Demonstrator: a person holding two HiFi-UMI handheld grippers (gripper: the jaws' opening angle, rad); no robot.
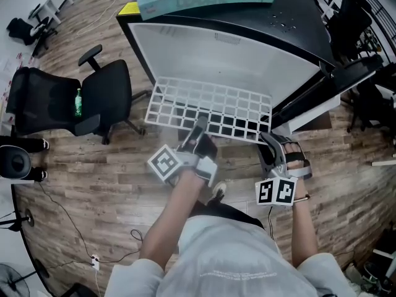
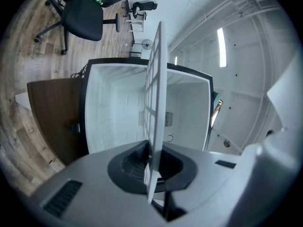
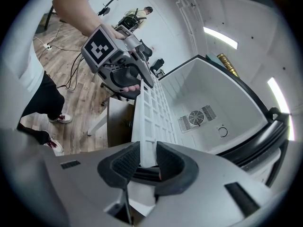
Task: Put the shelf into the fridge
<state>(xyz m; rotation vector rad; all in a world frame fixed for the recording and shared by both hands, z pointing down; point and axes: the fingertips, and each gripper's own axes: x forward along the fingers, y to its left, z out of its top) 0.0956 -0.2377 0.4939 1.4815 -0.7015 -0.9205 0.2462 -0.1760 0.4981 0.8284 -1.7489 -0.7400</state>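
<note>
From the head view, the white grid shelf [image 1: 210, 107] lies roughly level before the open fridge [image 1: 235, 57], its far edge at the fridge's mouth, though whether it has crossed the rim I cannot tell; the left gripper [image 1: 199, 135] holds the near edge around its middle and the right gripper [image 1: 270, 142] holds the near right corner; an office chair [image 1: 105, 94] stands well apart on the left. In the left gripper view the shelf shows edge-on, running away towards the white cavity, and the jaws are clamped on its thin near rim. In the right gripper view the pads likewise pinch the shelf's edge, with the grid stretching towards the left gripper and the fridge's back wall and its fan vent [image 3: 195, 117] beyond. The likely trouble from here: both grips sit on one edge, so the far side may sag and strike the lower rim; a skewed push could jam a corner against a side wall or miss the side ledges; the narrow rim might slip from the pads.
</note>
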